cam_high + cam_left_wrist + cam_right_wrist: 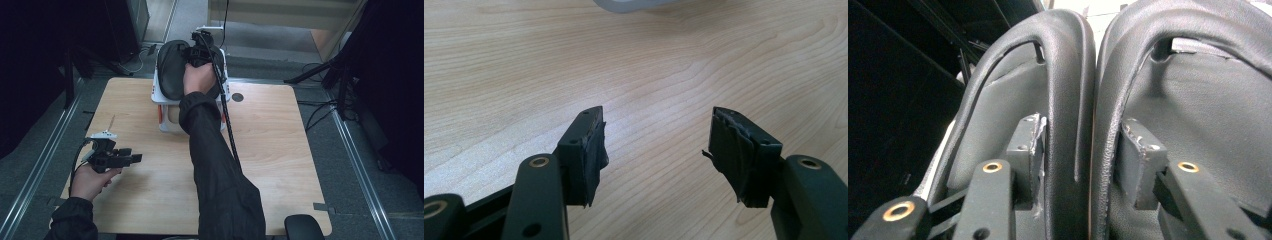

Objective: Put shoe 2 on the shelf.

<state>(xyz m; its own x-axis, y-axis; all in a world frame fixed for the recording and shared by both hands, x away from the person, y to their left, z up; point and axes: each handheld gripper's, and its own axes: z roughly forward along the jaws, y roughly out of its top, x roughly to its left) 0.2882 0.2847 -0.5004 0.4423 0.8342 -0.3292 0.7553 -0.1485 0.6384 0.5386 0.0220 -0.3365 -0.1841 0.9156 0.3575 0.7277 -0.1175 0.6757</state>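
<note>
At table's far edge [260, 92]: slippers [172, 70] on white rack [165, 122] | right gripper [1080, 150] straddles rims, slack | left gripper [656, 145] open.

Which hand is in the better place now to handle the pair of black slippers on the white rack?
The right. The right gripper is at the black slippers on the white rack, its jaws straddling both adjoining edges. The left gripper hovers open over the bare table, far away.
</note>
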